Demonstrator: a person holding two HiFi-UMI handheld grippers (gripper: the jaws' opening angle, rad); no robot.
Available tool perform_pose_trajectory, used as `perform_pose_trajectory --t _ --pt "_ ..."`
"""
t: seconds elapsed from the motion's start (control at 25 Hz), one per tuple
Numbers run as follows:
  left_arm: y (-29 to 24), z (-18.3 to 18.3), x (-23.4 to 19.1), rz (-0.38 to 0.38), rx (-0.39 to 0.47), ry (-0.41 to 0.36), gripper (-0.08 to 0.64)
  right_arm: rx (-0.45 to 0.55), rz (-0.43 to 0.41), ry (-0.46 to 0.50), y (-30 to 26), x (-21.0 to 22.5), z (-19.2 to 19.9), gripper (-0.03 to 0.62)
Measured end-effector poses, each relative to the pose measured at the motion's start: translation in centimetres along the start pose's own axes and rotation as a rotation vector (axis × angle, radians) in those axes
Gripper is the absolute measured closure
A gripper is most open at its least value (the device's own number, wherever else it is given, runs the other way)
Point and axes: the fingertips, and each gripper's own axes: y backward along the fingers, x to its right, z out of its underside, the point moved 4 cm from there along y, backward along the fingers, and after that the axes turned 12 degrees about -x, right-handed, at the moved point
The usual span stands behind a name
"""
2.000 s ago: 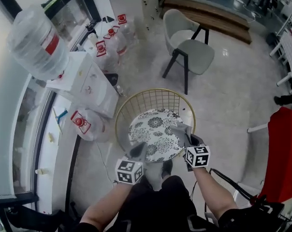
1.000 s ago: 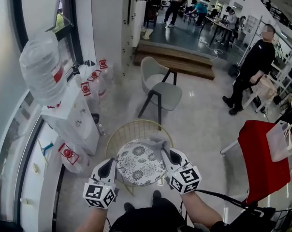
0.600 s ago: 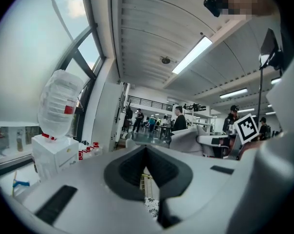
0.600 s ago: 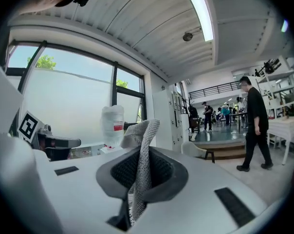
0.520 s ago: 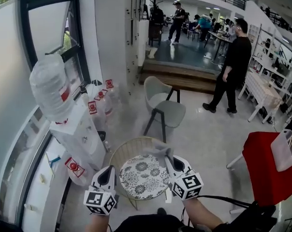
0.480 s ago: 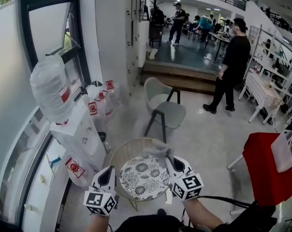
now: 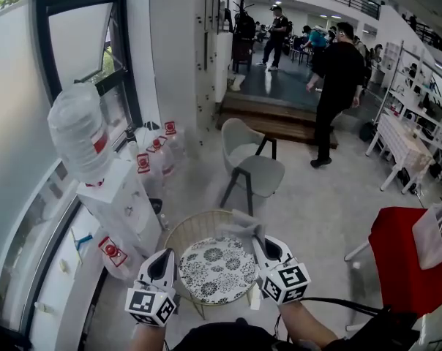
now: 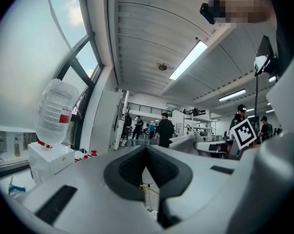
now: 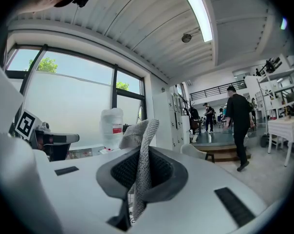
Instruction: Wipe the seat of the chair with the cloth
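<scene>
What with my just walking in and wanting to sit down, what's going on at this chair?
A person holds a gripper in each hand over a chair with a gold wire back and a floral seat. The right gripper is shut on a grey cloth, which sticks up from its jaws rather than lying on the seat. The left gripper is shut and empty. No wiping stroke shows right now.

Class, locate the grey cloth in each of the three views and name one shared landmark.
Head view: lower centre, cloth held by the right gripper.
Left gripper view: cannot make it out.
Right gripper view: cloth at centre, pinched between the jaws.
Shared landmark: the upturned water bottle.
</scene>
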Motion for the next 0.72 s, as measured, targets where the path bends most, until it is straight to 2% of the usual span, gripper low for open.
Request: perform_pose_trajectory --t 0.32,0.56,0.72 --pt "-0.8 -0.4 0.3 -0.022 -0.017 0.008 0.554 0.017 -0.002 -0.013 0.1 1.0 -0.4 0.569" --pt "-1.3 -1.5 1.0 0.020 0.037 0.016 0.554 0.031 -0.033 -0.016 0.0 0.9 -0.7 0.569" --pt "-1.5 -2.0 1.2 0.019 0.048 0.014 0.553 0.036 -0.038 -0.014 -0.1 0.7 -0.9 0.569"
